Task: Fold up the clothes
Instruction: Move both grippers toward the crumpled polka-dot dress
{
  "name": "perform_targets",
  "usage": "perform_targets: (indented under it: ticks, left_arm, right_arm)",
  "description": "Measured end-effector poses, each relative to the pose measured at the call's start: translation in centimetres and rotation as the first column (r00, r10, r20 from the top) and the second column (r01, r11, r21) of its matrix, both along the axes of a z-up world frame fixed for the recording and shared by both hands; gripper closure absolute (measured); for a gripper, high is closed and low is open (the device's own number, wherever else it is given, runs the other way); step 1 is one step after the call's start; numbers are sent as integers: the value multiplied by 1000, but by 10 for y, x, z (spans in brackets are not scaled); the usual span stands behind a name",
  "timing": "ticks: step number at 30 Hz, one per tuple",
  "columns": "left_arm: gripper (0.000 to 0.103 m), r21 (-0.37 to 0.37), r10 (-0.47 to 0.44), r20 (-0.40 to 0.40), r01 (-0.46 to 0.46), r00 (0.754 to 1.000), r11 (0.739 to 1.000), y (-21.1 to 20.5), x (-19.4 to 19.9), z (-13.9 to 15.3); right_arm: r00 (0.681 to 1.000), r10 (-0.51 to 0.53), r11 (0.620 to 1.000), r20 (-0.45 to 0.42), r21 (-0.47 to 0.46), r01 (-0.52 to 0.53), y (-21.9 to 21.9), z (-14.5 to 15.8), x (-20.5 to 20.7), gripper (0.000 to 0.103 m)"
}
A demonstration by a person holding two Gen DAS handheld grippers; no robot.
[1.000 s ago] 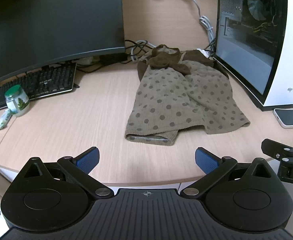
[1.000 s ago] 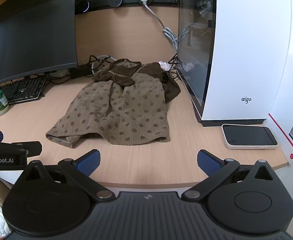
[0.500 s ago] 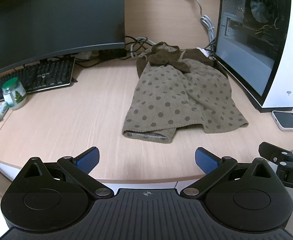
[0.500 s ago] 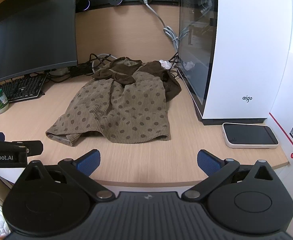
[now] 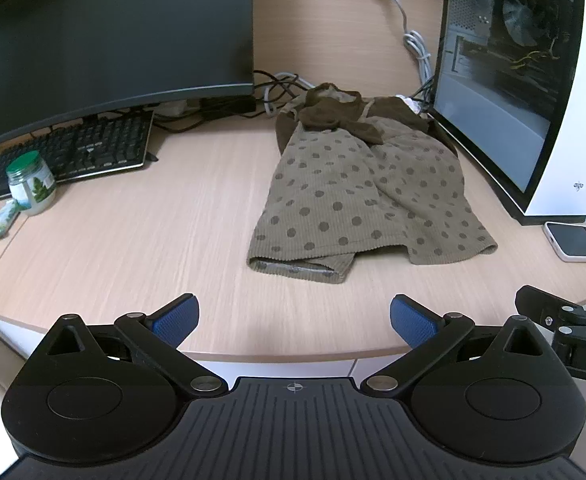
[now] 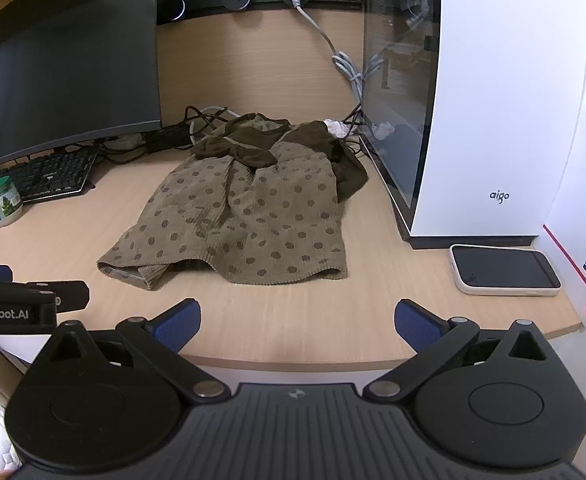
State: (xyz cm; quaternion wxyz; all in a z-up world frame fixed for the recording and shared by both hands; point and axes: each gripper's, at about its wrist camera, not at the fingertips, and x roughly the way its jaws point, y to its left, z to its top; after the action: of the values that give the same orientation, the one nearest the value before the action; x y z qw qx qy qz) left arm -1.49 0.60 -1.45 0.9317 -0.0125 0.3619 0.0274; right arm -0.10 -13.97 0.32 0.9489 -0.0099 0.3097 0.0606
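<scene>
1. Corduroy dress (image 5: 367,196), tan with brown dots and a dark brown collar, lies rumpled on the wooden desk (image 5: 133,248) between the monitor (image 5: 105,40) and the PC case (image 6: 489,112); hem faces both grippers, left hem corner tucked under.
2. Left gripper (image 5: 292,318) and right gripper (image 6: 297,320): fingers spread wide, grasping nothing, hovering at the near desk edge, apart from the cloth.
3. Judgement: pinch one hem corner per gripper, flatten the tucked corner first.
4. Risk: phone (image 6: 505,270) sits near the right hem; keep clear.
</scene>
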Motion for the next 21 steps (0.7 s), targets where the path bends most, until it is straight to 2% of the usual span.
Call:
perform_targets:
  ticks: [17, 21]
  left_arm:
    - [0, 5, 0, -18, 0, 1000, 1000, -1, 8, -4]
    - [0, -17, -6, -25, 6, 1000, 1000, 1, 13, -7]
  right_arm:
    - [1000, -11, 1000, -12, 9, 11, -2, -3, 8, 0]
    - [1000, -12, 1000, -19, 12, 13, -3, -5, 13, 0]
